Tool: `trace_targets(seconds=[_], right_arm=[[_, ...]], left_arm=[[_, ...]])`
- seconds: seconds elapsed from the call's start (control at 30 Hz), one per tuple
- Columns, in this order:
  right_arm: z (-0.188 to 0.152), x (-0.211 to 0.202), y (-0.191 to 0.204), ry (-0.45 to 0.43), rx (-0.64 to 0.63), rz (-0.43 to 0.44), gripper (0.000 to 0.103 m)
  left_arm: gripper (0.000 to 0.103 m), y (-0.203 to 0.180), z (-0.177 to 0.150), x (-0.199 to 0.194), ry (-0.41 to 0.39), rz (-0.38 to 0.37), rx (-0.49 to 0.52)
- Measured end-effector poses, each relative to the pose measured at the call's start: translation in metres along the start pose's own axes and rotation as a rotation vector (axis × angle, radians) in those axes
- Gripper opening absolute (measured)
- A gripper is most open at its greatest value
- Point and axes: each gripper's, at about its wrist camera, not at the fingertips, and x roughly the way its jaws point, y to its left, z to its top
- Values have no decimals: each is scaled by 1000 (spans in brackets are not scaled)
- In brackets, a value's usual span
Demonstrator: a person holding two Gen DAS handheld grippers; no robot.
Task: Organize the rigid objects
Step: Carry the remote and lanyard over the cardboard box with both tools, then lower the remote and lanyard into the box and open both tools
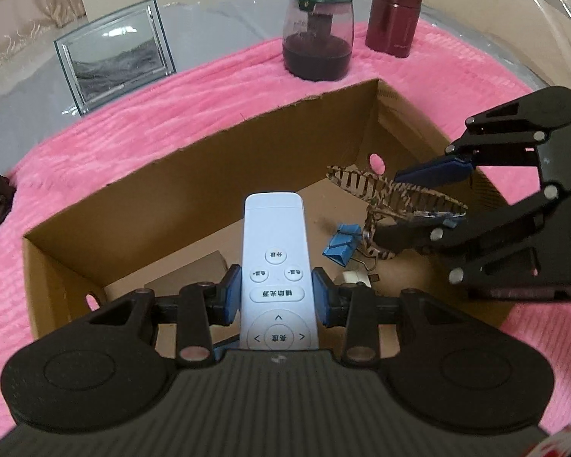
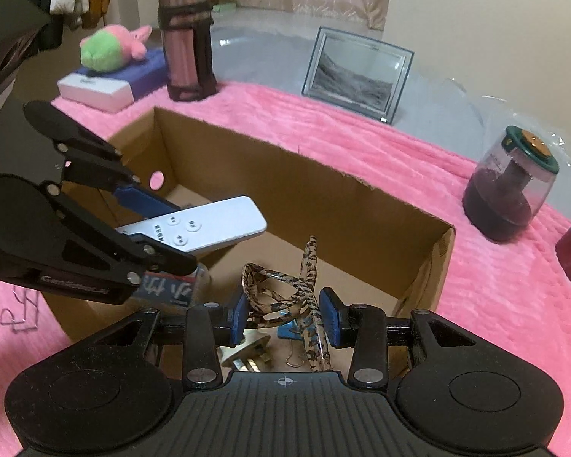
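White remote [image 1: 274,266] in left tool [image 1: 277,295] (clamped) over cardboard box [image 1: 209,160].

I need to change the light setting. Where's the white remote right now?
The white remote is clamped in the left tool, held above the open cardboard box, left of the leopard-print hair claw that the right tool grips.

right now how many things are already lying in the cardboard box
3 visible: a blue binder clip mid-floor, a white plug beside it, a brown card at the left. More may hide beneath the fingers.
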Motion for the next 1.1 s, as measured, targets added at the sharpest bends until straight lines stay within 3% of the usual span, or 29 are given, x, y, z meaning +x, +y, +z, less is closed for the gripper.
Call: trace_targets(seconds=[0.7,1.1], right_arm=[[-1,34,9,114,-196,-62,37],[-4,48,7,157,-243,-73,37]], left_arm=[[34,4,6,45,63,-29,-49],[34,7,11,60,82,-44,-81]])
